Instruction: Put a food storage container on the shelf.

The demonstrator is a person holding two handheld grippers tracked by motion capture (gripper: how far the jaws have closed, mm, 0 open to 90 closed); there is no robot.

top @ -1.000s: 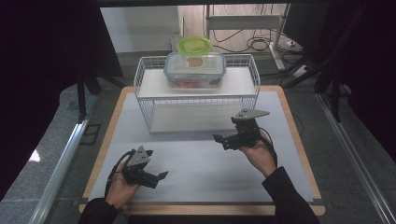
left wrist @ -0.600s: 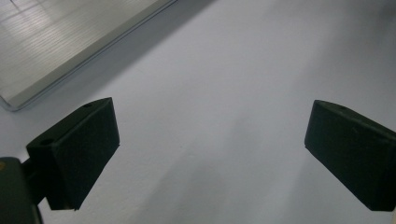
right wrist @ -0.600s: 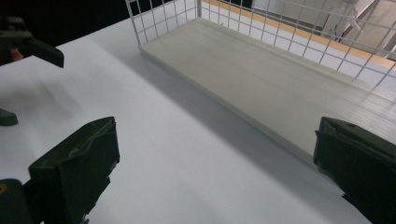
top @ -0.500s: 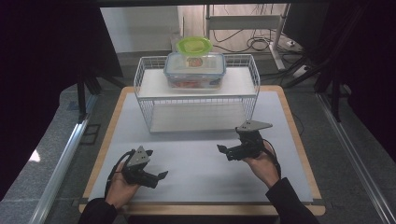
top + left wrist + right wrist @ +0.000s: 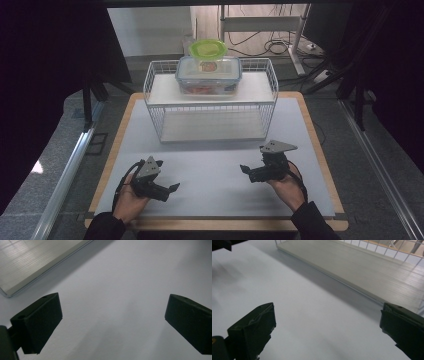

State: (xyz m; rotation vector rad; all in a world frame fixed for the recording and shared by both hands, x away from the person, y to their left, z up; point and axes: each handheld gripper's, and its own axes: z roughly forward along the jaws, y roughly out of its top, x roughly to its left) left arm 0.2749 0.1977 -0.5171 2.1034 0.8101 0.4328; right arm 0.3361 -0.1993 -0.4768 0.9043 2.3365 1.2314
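High view, largest first. Table (image 5: pixel 300 130): wood-edged, covered w/ a white mat. At its far side stands a white wire rack (image 5: pixel 155 90), two levels: upper shelf bears a clear box (image 5: pixel 208 77) w/ a pale lid; sth reddish shows through its wall, can't tell what. On that lid sits a smaller round tub (image 5: pixel 208 54) w/ a bright green lid; contents not readable. Lower shelf (image 5: pixel 372 270), seen in my right gripper view, is a flat pale board running just past the mat's edge.

My right gripper (image 5: pixel 248 171): black, grey three-cornered plate on top, low over the mat near the right front, jaws pointing left toward centre. Jaws spread wide, nothing between them, white mat in the gap (image 5: pixel 325 322).

My left gripper (image 5: pixel 170 189): black, same grey plate, cable looping behind, near the left front, jaws pointing right. Also spread wide & empty (image 5: pixel 112 320); rack's base corner at upper left of that view.

Both grippers well apart from each other & from the rack.
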